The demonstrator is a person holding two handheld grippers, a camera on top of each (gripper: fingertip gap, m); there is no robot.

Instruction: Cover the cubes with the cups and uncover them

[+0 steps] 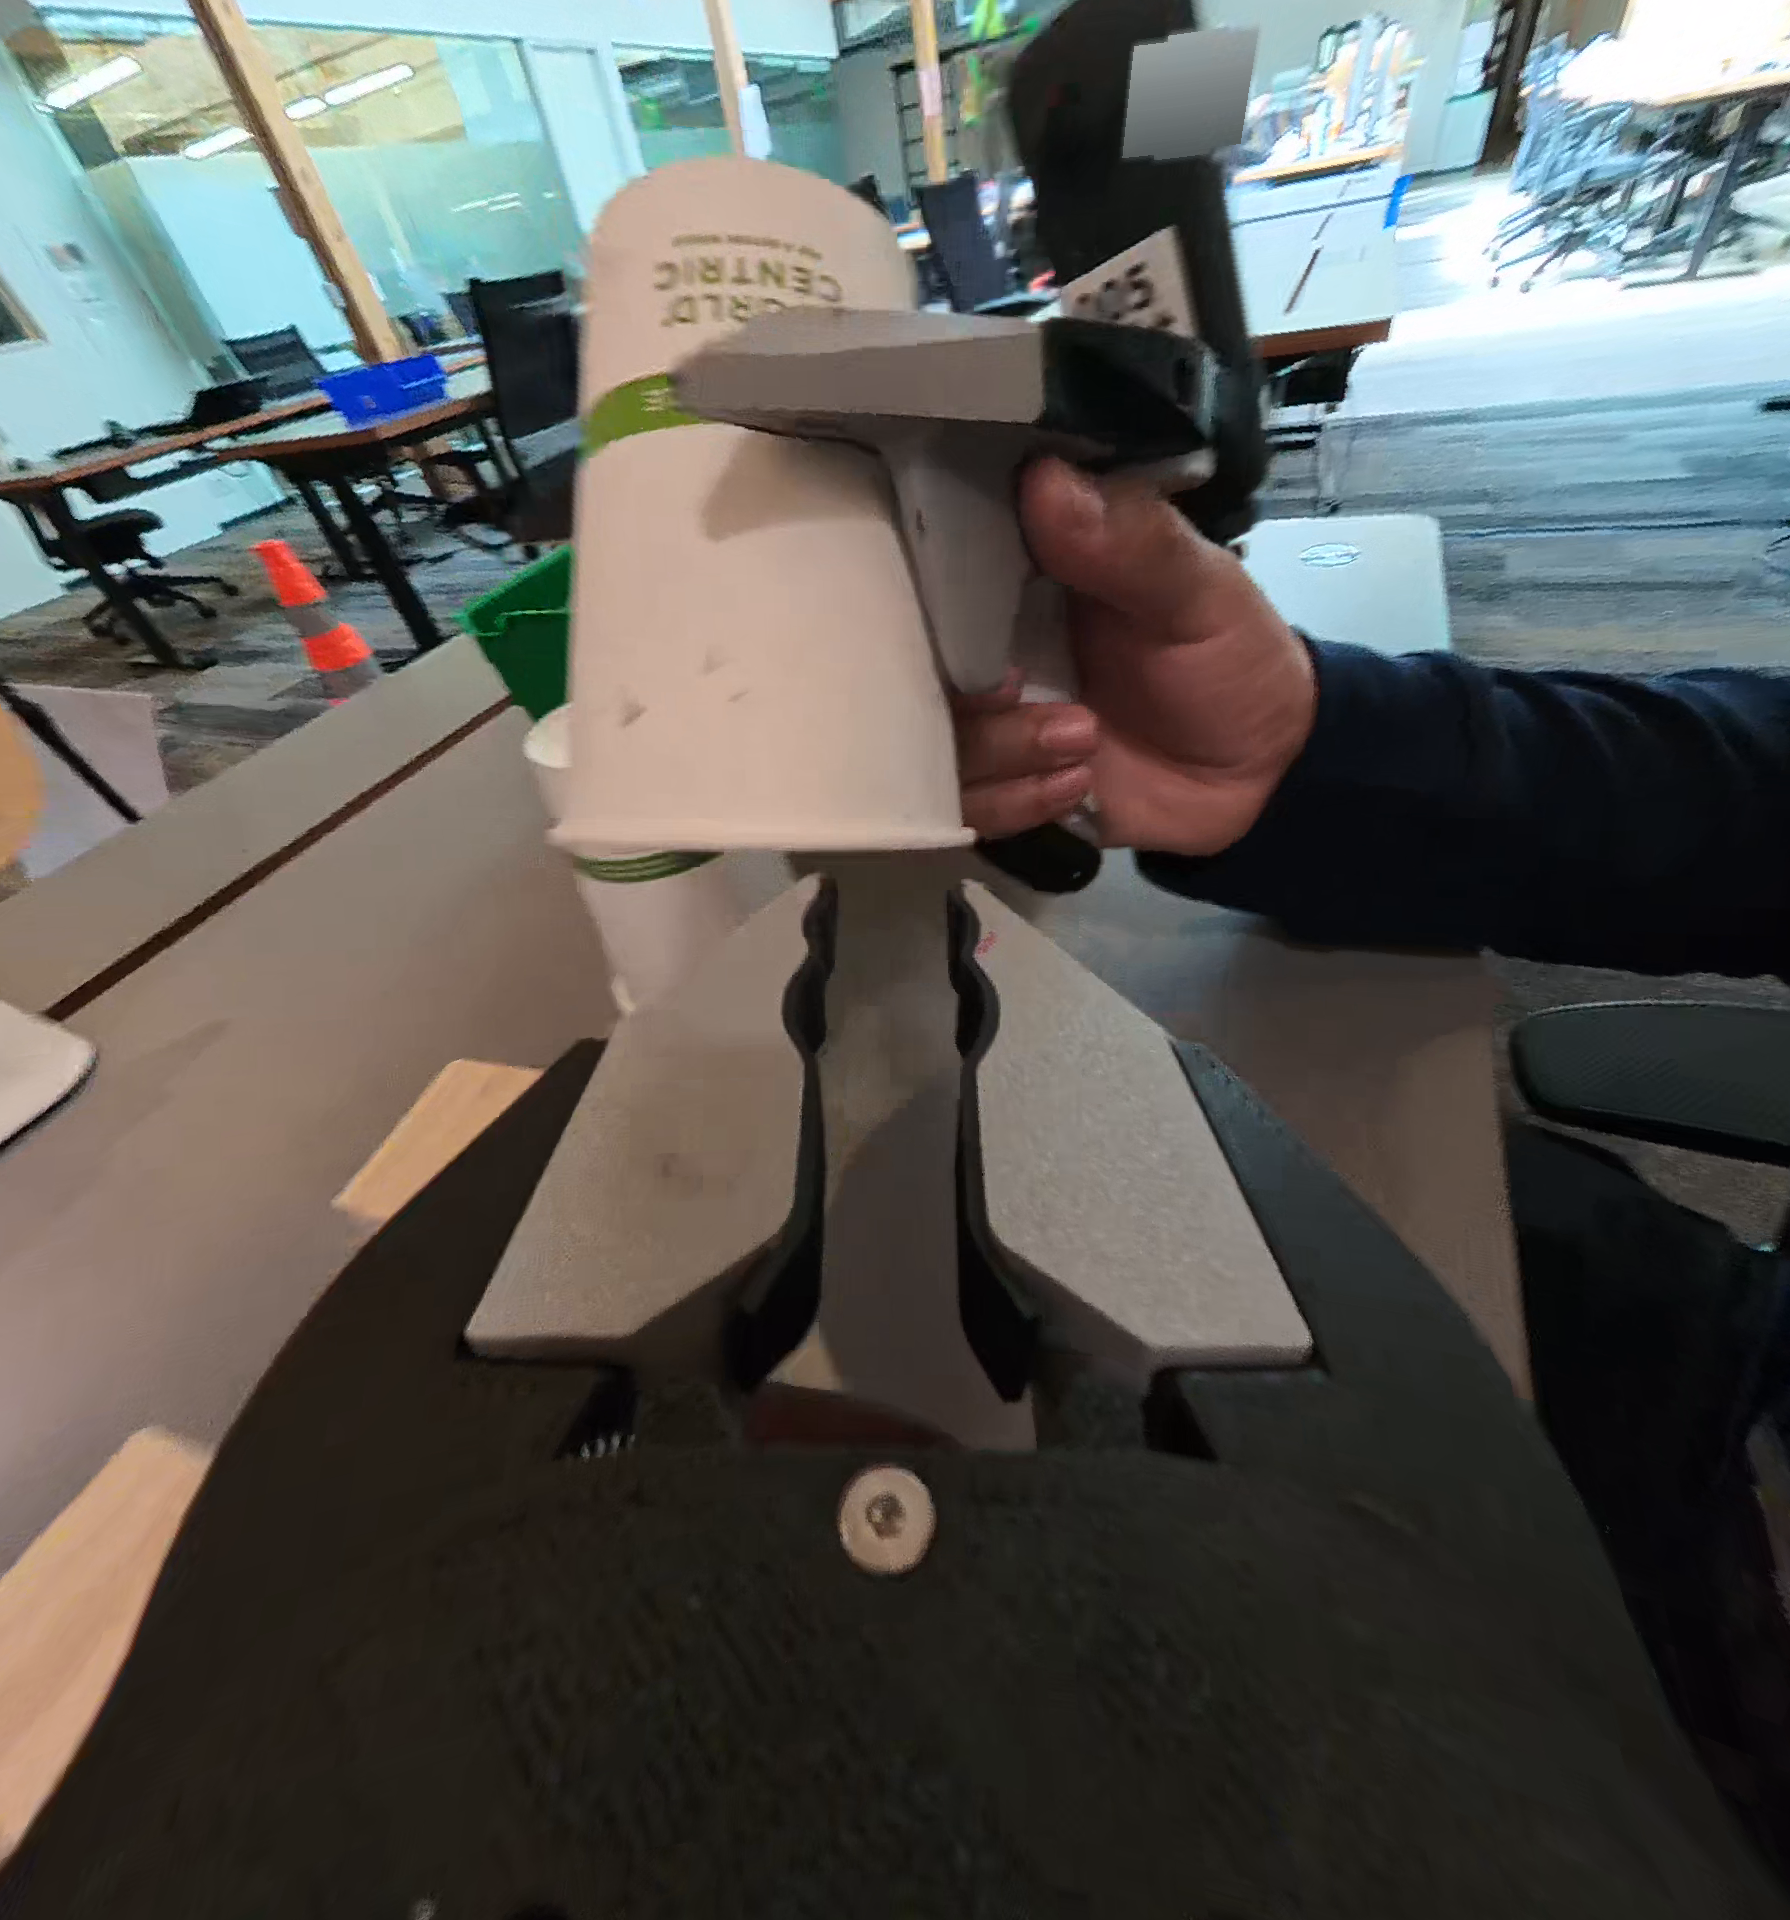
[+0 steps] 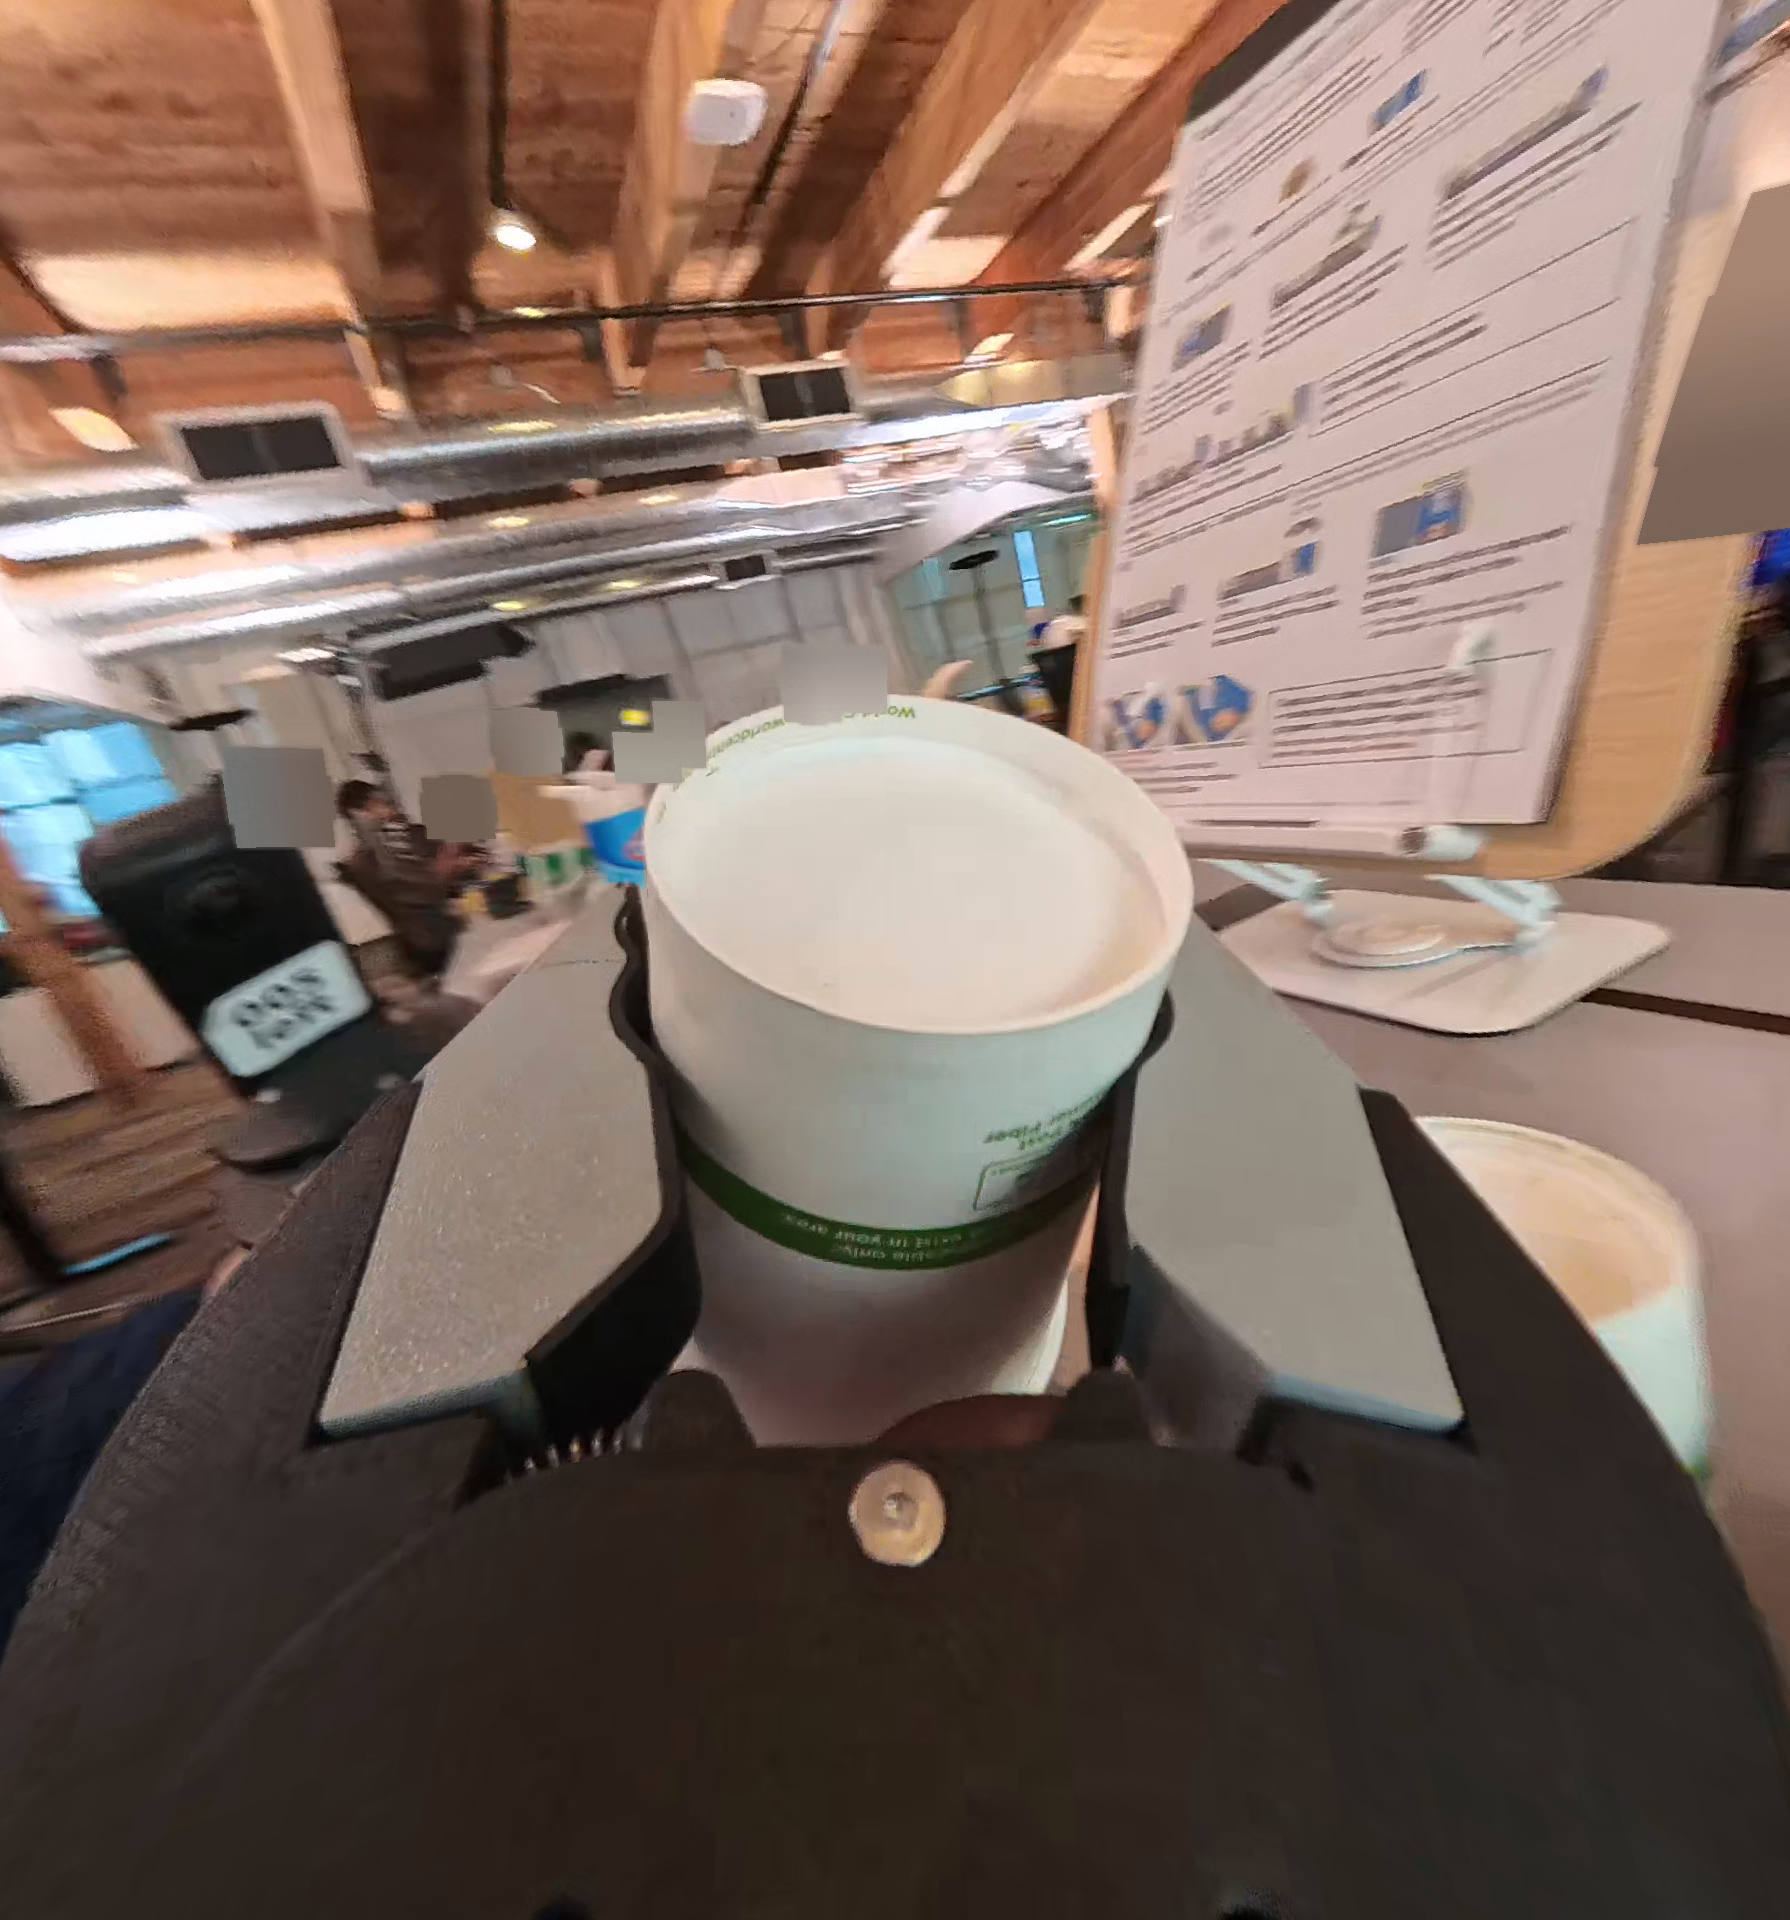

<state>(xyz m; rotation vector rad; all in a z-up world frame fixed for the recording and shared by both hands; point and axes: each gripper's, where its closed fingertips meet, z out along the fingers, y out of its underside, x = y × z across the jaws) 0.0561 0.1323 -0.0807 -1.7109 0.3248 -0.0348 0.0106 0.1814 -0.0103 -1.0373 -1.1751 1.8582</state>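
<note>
Right wrist view shows the right claw (image 2: 901, 997) spread wide around an upside-down white paper cup (image 2: 901, 1039) with a green band — the dark pads (image 2: 633, 997) press the cup wall on both sides, and the cup's flat base faces up and away from the camera. From the left wrist view the same cup (image 1: 756, 582) hangs in the air, mouth down and a little tilted, above the grey surface (image 1: 247, 1039); a hand (image 1: 1161, 665) in a dark blue sleeve grips that claw's handle.

Left wrist view shows the left claw (image 1: 891, 914) with its fingers (image 1: 704, 1091) only a narrow way apart and nothing between them — just grey surface shows through the gap. Just past its tips, partly hidden by the raised cup's rim, a second white cup (image 1: 642, 914) with green stripes stands upright on the surface. In the right wrist view an open cup mouth (image 2: 1566, 1278) sits low at the right edge; whether it is that same cup cannot be told. No cube can be made out in either view.

Farther out, a white stand (image 2: 1431, 956) carries a poster board (image 2: 1390, 416) on the surface. Beyond the far edge are a green bin (image 1: 517, 634), an orange traffic cone (image 1: 314, 623) on the floor and a blue bin (image 1: 387, 390) on a desk.
</note>
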